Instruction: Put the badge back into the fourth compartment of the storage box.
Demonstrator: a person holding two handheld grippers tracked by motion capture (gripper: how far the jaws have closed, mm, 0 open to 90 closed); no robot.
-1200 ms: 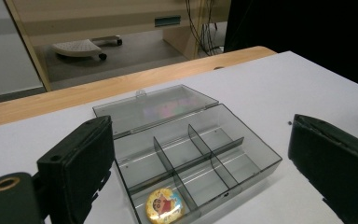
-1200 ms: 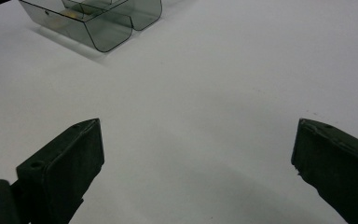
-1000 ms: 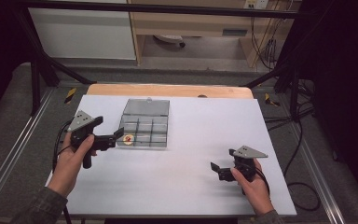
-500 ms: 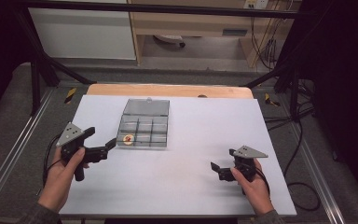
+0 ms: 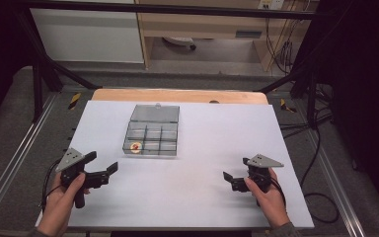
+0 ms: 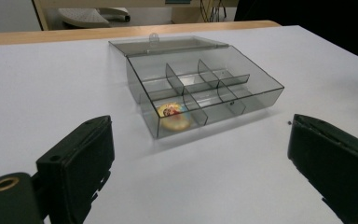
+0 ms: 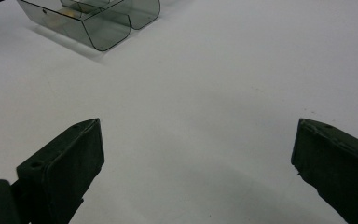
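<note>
The left gripper [image 5: 109,169] sits low over the white table [image 5: 202,148] near its front-left corner, jaws spread wide with nothing between them. From its own view, the clear compartment box [image 6: 200,91] lies straight ahead and a little to the right of the line between the jaws, well apart from them, with its lid laid back flat on the far side. The small round yellow-and-red token [image 6: 173,115] rests in the box's nearest corner cell, the one closest to this gripper. The box's long axis runs away from the person, front to back.

The right gripper [image 5: 229,178], also wide open and empty, hangs near the front-right of the table, farther from the box, which shows in its view only as a corner at upper left [image 7: 93,21]. The left gripper is judged the nearer one for any reach into that cell.
</note>
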